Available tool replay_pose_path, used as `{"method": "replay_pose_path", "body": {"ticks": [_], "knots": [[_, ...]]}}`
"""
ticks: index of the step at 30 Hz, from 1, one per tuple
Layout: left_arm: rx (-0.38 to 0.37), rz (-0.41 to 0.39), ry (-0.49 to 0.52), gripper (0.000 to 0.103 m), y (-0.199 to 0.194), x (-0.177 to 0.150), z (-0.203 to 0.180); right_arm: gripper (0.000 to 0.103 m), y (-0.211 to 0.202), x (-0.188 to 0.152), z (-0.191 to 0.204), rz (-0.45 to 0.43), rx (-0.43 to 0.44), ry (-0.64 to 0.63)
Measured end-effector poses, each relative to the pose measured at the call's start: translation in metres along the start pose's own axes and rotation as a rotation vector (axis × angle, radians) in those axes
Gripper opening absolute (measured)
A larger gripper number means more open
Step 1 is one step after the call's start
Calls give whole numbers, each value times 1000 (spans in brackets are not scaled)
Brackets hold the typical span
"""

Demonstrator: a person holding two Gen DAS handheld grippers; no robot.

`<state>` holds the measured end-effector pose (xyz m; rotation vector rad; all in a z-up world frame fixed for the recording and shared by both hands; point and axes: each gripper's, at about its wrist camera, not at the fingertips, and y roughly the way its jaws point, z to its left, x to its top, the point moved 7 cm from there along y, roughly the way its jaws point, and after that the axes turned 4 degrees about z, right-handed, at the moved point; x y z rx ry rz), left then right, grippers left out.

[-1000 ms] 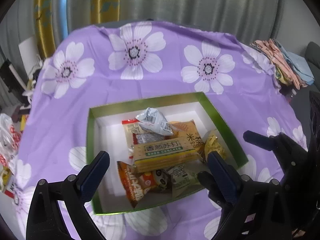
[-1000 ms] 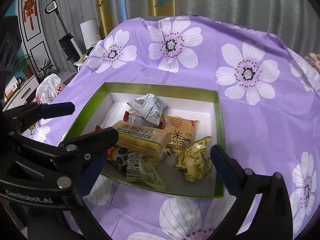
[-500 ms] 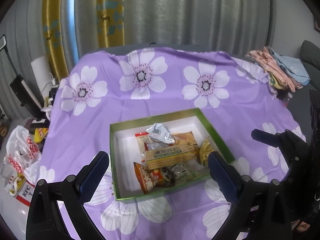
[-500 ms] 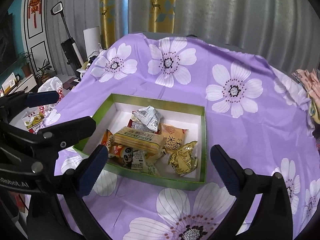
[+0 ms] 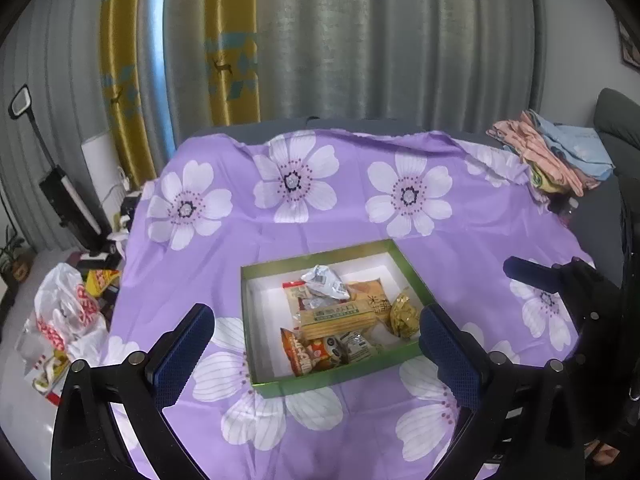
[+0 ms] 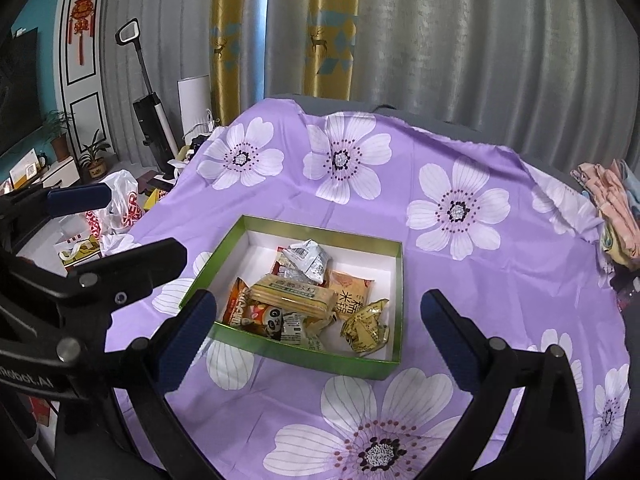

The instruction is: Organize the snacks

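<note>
Both grippers are spread wide and carrying nothing: left gripper and right gripper hang above the near edge of the table, well clear of the shallow green-walled cardboard box with white floor. All visible snacks sit inside that box on the purple floral tablecloth; none lie loose on the cloth. Judgement: task looks essentially finished, step in hand is a back-off or final check. To do it well, keep the fingers high and away from the box wall so nothing gets nudged, and confirm no packet overhangs the rim. Count in the box, as far as the pile allows: one long yellow cracker pack with green label on top, one crumpled silver foil pouch, one orange rice-cracker packet, one crinkled gold wrapper, one orange panda-print packet, one pale green-and-white sachet, one red-edged packet mostly buried. Roughly seven; more may hide underneath.
</note>
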<state>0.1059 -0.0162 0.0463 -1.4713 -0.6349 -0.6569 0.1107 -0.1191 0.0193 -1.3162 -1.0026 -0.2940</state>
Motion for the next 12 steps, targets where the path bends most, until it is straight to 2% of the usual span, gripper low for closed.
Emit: {"method": "replay_pose_path", "body": {"ticks": [12], "knots": [[19, -25, -44, 102, -20, 4, 9, 103, -23, 5, 9, -25, 1, -11]]}}
